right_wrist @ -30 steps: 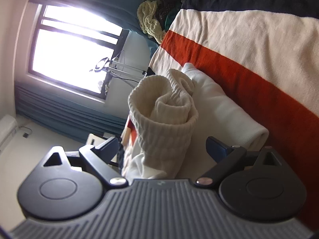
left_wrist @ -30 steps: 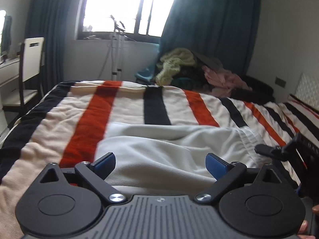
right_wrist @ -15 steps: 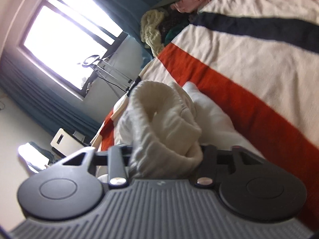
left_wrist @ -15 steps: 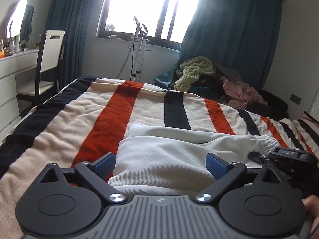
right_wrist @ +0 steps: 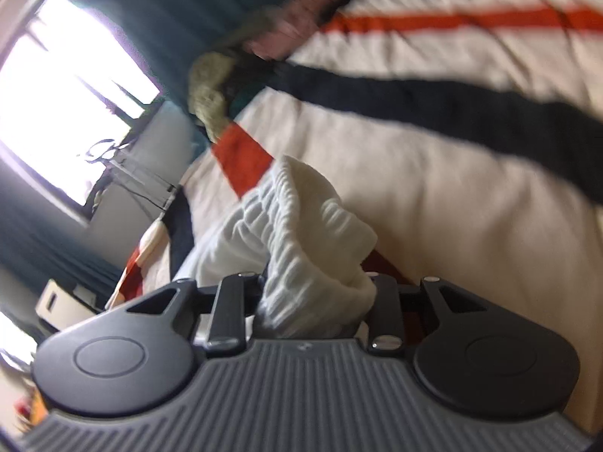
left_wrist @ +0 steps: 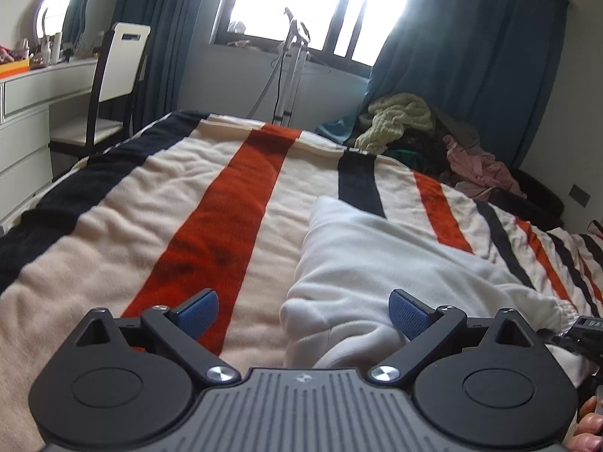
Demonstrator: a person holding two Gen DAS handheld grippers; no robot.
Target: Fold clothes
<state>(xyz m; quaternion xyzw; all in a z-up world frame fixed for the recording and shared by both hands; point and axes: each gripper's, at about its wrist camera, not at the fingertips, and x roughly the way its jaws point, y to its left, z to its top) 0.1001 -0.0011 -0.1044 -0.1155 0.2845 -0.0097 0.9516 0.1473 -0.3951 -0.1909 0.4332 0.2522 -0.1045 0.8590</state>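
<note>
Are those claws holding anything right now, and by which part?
The right claw is clamped on the white garment's ribbed cuff. The left claw is open, holding nothing.

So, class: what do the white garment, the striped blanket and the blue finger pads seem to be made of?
Garment: soft knit, probably cotton fleece; matte, with a ribbed cuff.
Blanket: plush fleece, by its fuzzy nap.
Pads: likely rubber; finely ridged, matte.
</note>
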